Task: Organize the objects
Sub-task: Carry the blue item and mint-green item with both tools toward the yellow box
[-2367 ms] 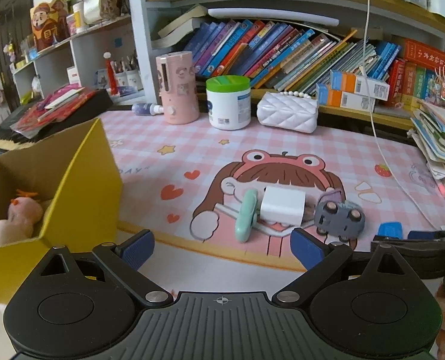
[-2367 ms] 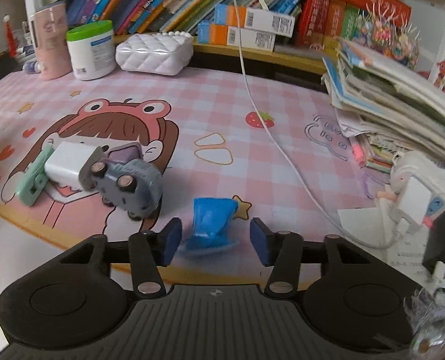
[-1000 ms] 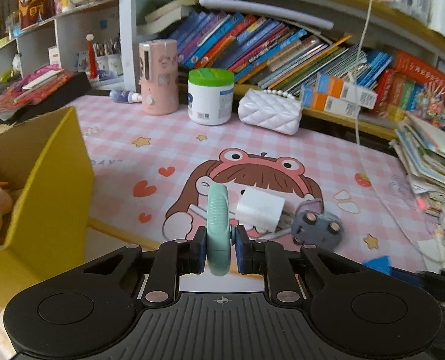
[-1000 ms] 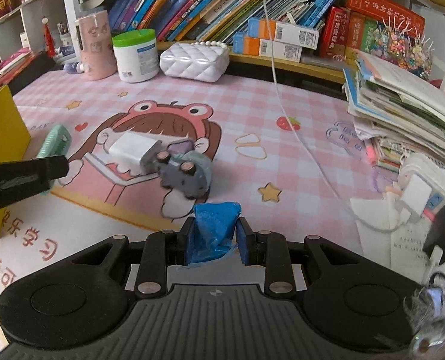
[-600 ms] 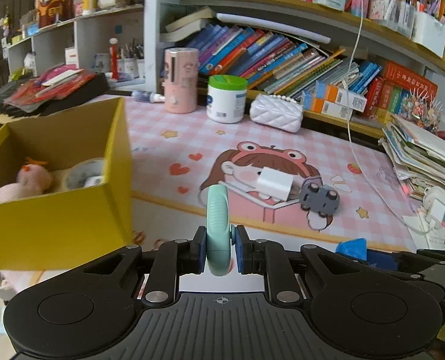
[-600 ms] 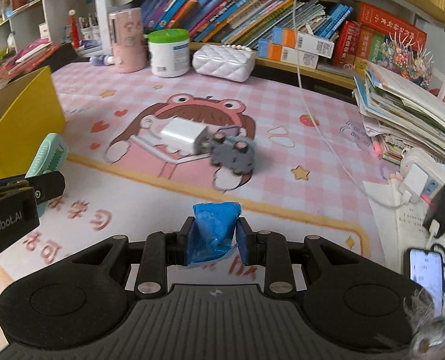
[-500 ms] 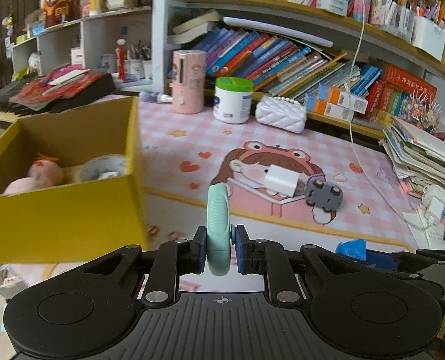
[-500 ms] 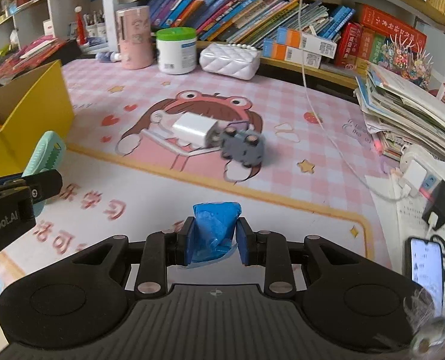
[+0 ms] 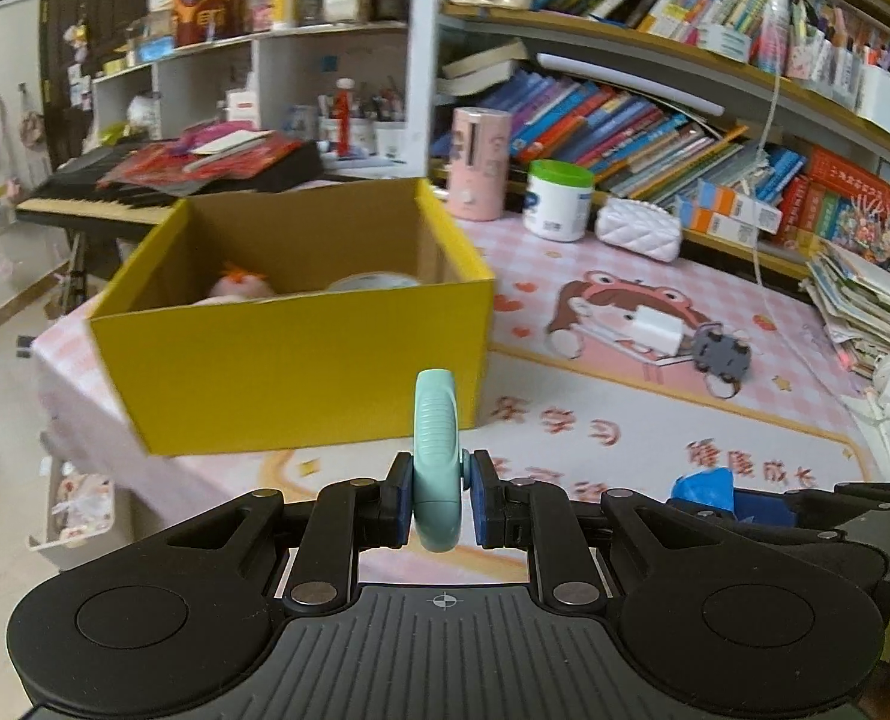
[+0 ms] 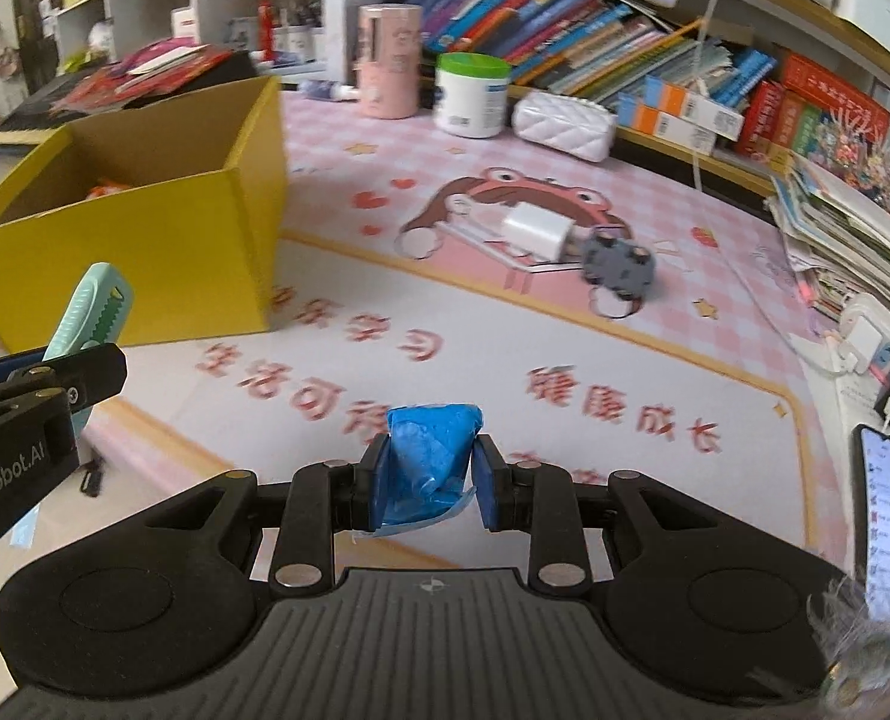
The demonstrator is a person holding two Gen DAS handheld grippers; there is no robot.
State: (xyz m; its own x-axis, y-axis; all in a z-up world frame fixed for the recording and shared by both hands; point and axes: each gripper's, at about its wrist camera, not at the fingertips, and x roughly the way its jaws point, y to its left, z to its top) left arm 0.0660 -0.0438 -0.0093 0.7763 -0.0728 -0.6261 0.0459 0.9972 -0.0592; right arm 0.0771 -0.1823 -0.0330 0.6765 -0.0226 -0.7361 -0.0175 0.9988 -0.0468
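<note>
My left gripper (image 9: 437, 504) is shut on a mint-green clip (image 9: 437, 456) that stands on edge between the pads; the clip (image 10: 91, 315) also shows at the left of the right wrist view. A crumpled blue packet (image 10: 427, 468) is pinched in my shut right gripper (image 10: 427, 489), seen too as the blue packet (image 9: 703, 486) low right in the left wrist view. An open yellow box (image 9: 289, 354) stands just beyond the left gripper, with a plush toy (image 9: 238, 288) and a roll of tape (image 9: 373, 283) inside. A white charger (image 10: 538, 234) and a grey toy car (image 10: 619, 267) lie on the pink mat.
A pink cup (image 9: 478, 165), a white jar with a green lid (image 9: 558, 199) and a white quilted pouch (image 9: 637, 229) line the back under shelves of books. Stacked papers (image 10: 847, 240), a cable and a phone (image 10: 883, 510) crowd the right edge. A keyboard (image 9: 103, 195) sits behind the box.
Both grippers have drawn back and to the left with their objects held. The yellow box has come from the left edge into full view ahead, and the charger and car have receded to the right.
</note>
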